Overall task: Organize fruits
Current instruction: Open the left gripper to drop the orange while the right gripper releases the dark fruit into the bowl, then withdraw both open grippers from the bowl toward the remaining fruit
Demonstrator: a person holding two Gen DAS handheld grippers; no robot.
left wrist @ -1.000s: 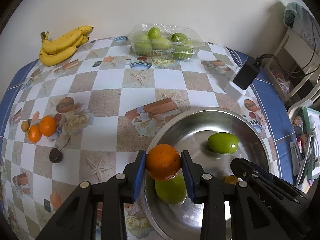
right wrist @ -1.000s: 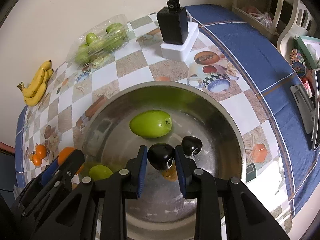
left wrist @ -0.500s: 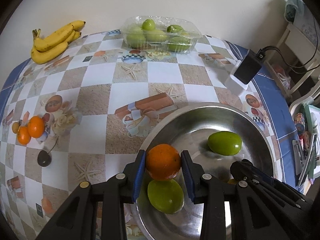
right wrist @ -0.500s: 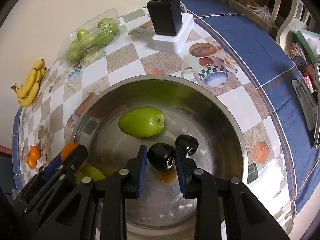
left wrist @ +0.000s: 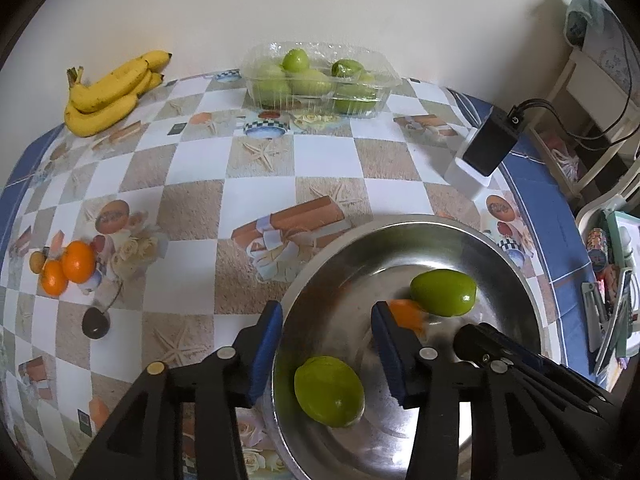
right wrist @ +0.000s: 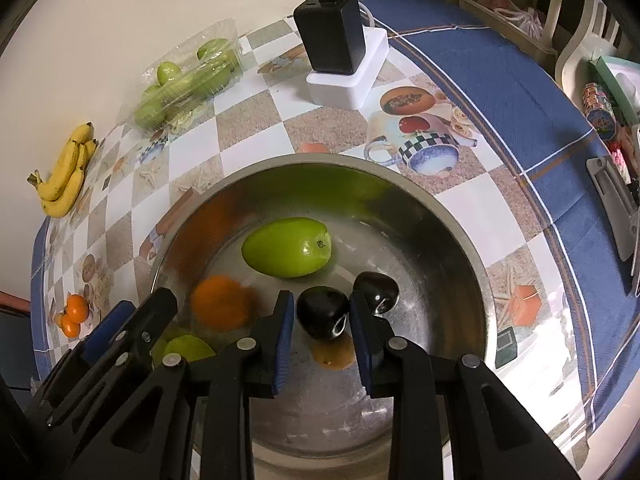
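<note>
Orange (right wrist: 222,306) blurred in bowl (right wrist: 460,236), axis unclear, left gripper (left wrist: 326,344) opening, empty.

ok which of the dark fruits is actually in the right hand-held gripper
The dark fruit between the blue pads of the right hand-held gripper, held above the metal bowl. The second dark fruit lies loose in the bowl just beyond it.

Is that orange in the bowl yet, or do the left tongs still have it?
In the bowl. The left tongs are opening with nothing between them; the orange shows blurred inside the steel bowl, beside a green fruit.
</note>
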